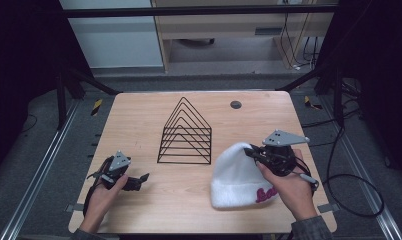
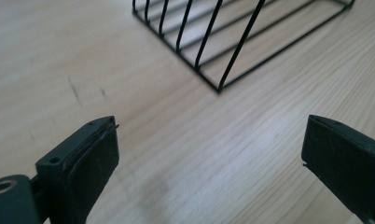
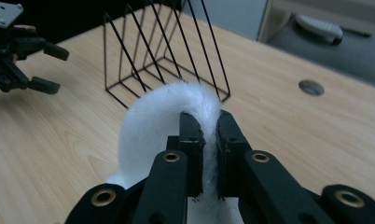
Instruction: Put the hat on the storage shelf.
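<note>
A white knitted hat (image 1: 237,175) with a fluffy brim and pink lettering is seen lying on the wooden bench (image 1: 139,120), toward the right of its near half, with the crown pointed away from the person and the brim nearest the bench's front edge. The crown of the hat is pinched by the right gripper (image 1: 253,152), which is held in the person's right hand (image 1: 291,187); in the right gripper view the jaws are seen drawn nearly together, with a thin fold of white fabric (image 3: 167,116) caught between them and the rest of the hat bulging up beyond the tips. A black wire rack (image 1: 185,134) made of triangular dividers is stood at the middle of the bench, just beside the hat on its left and slightly farther from the person. The left gripper (image 1: 141,179) is held low over the near left part of the bench in the left hand (image 1: 103,196), well apart from the hat. In the left gripper view its jaws are seen spread wide with nothing between them but bare wood, and a corner of the rack (image 2: 213,42) is seen beyond them. A round dark grommet (image 1: 235,104) is set into the bench near its far edge.
</note>
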The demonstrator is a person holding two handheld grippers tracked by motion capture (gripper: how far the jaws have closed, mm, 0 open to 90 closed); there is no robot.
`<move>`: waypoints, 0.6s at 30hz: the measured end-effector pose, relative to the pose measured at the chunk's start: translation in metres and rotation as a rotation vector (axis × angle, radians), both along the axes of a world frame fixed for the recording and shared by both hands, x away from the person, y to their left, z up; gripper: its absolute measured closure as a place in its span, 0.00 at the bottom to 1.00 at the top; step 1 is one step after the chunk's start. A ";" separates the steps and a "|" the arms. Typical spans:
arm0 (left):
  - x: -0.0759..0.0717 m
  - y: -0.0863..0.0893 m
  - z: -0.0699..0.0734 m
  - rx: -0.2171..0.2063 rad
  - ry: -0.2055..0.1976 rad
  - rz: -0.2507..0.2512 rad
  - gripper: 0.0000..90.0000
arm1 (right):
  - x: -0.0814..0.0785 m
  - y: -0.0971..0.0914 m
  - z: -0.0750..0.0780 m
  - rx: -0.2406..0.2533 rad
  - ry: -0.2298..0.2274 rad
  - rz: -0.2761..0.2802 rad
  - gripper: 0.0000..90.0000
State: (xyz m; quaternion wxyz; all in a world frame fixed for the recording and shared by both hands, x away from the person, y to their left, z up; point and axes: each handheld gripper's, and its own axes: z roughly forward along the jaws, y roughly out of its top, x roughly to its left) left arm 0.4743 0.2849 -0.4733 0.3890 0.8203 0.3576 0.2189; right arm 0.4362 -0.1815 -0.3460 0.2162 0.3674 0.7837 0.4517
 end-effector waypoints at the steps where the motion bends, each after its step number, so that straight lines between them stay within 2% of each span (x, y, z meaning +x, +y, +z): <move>1: -0.001 -0.002 0.007 -0.006 -0.012 -0.003 0.04 | -0.003 0.000 0.005 0.005 -0.018 0.005 0.93; 3: -0.003 -0.006 0.021 -0.017 -0.038 -0.013 0.04 | -0.008 0.001 0.016 0.019 -0.050 0.009 0.93; 4: -0.005 -0.011 0.037 -0.040 -0.057 -0.034 0.05 | -0.010 0.002 0.022 0.022 -0.068 0.012 0.93; 5: -0.005 -0.011 0.037 -0.040 -0.057 -0.034 0.05 | -0.010 0.002 0.022 0.022 -0.068 0.012 0.93; 6: -0.006 -0.014 0.045 -0.046 -0.063 -0.052 0.05 | -0.013 0.004 0.033 0.020 -0.096 0.018 0.93; 10: -0.007 -0.030 0.076 -0.041 -0.097 -0.099 0.05 | -0.011 0.008 0.058 0.006 -0.145 0.004 0.93; 11: -0.007 -0.034 0.084 -0.050 -0.100 -0.116 0.05 | -0.010 0.008 0.062 0.006 -0.153 0.000 0.93; 15: -0.006 -0.046 0.110 -0.144 -0.077 -0.192 0.05 | -0.001 0.010 0.087 0.009 -0.197 -0.015 0.93; 17: -0.004 -0.050 0.123 -0.161 -0.082 -0.209 0.05 | 0.004 0.010 0.099 0.013 -0.221 -0.023 0.93; 18: -0.004 -0.050 0.123 -0.161 -0.082 -0.209 0.05 | 0.007 0.011 0.104 0.015 -0.234 -0.030 0.93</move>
